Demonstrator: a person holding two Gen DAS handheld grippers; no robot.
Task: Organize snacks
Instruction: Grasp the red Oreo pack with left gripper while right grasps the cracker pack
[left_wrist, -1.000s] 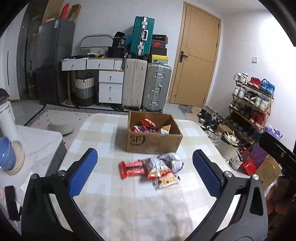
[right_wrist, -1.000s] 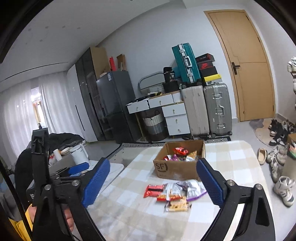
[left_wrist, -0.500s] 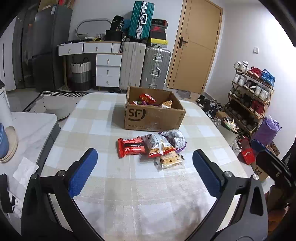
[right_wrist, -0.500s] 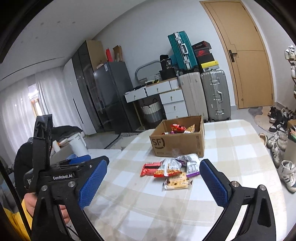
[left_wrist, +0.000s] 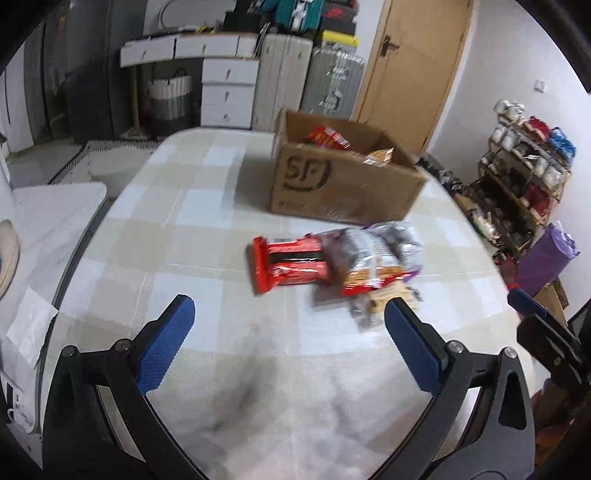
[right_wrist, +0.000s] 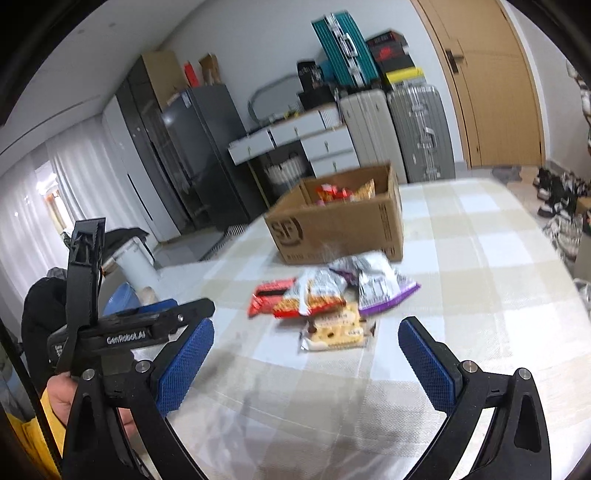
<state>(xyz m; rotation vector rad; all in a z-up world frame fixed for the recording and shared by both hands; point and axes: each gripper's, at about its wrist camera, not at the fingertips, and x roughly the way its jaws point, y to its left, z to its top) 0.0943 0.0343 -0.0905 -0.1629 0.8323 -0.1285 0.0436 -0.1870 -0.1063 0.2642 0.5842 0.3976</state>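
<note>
A brown cardboard box (left_wrist: 343, 188) with several snack packs inside stands on the checked table (left_wrist: 192, 206); it also shows in the right wrist view (right_wrist: 343, 225). In front of it lie a red pack (left_wrist: 288, 264), a silver-and-red bag (left_wrist: 365, 258), a silver-and-purple bag (right_wrist: 380, 284) and a pale biscuit pack (right_wrist: 336, 332). My left gripper (left_wrist: 291, 343) is open and empty, a short way before the red pack. My right gripper (right_wrist: 306, 362) is open and empty, just before the biscuit pack.
A white side surface with paper and a bowl (left_wrist: 7, 254) lies at the table's left. Drawers and suitcases (left_wrist: 280, 77) stand behind, a shoe rack (left_wrist: 524, 170) at the right. The left gripper's body (right_wrist: 122, 332) shows at the right wrist view's left.
Both grippers have moved forward and down toward the loose packs, which now look larger and nearer. Both stay open. The snacks have not moved.
</note>
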